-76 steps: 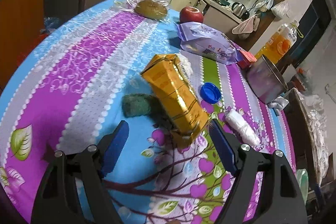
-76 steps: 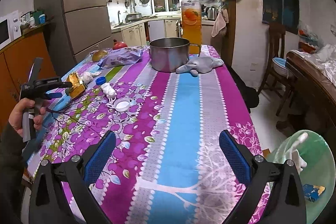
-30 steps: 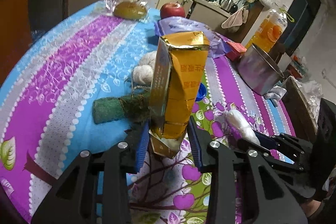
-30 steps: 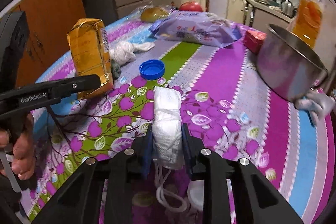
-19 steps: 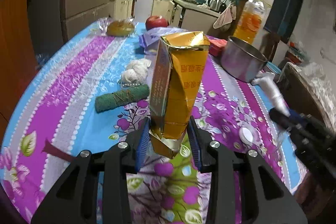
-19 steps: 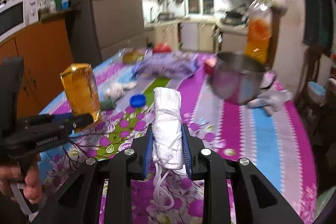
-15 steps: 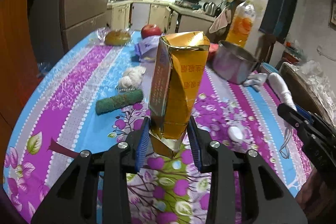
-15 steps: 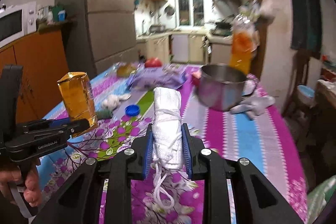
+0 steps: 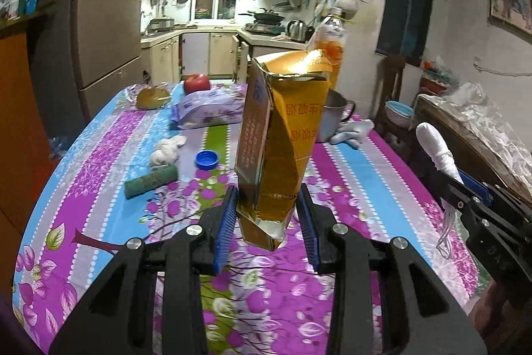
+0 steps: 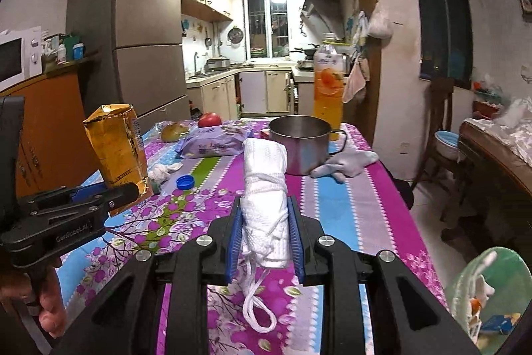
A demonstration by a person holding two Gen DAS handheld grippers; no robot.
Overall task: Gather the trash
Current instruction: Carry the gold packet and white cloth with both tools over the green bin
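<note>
My left gripper [image 9: 267,215] is shut on a crushed gold drink carton [image 9: 282,135] and holds it upright above the table; the carton also shows in the right wrist view [image 10: 116,145]. My right gripper [image 10: 264,232] is shut on a rolled white face mask [image 10: 264,188] with its strings hanging down; the mask also shows at the right of the left wrist view [image 9: 435,149]. A green bin [image 10: 488,295] with trash in it stands on the floor at the lower right.
On the flowered tablecloth [image 9: 99,188] lie a blue bottle cap [image 9: 206,159], a green scrub roll [image 9: 151,185], a white wad [image 9: 166,150], a purple packet [image 9: 209,109], an apple [image 9: 197,82], a steel pot [image 10: 301,142], a grey glove [image 10: 345,164] and a juice bottle [image 10: 327,82].
Both grippers have lifted and pulled back from the table with their items held. The view now takes in more of the table and kitchen, and the green bin has come into sight.
</note>
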